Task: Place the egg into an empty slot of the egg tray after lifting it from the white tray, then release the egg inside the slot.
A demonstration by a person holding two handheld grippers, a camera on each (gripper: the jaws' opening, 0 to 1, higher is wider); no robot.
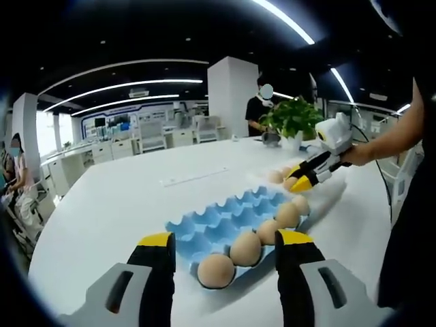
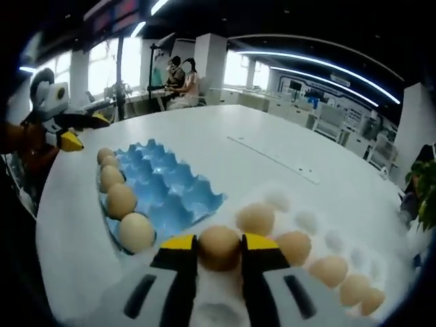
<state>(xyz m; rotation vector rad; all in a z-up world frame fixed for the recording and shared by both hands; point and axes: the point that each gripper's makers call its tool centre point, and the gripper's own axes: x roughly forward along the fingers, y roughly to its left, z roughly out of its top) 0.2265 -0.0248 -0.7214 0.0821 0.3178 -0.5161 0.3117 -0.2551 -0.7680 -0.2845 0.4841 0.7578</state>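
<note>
My right gripper (image 2: 219, 253) clamped on smooth brown egg (image 2: 219, 246), lower centre, over dimpled white tray (image 2: 300, 221) holding more eggs. Moulded blue egg tray (image 2: 167, 194) left: four eggs, near row. Left gripper (image 1: 225, 248) jaws apart, empty.

Right gripper (image 2: 219, 246) is clamping the egg (image 2: 219, 246) between its jaws, beside the blue egg tray (image 2: 163, 187). Left gripper (image 1: 223, 241) is hovering with jaws spread, at that tray's near end.

white table (image 1: 136, 197), ceiling light strips (image 1: 129, 85), potted plant (image 1: 294, 117)
</note>
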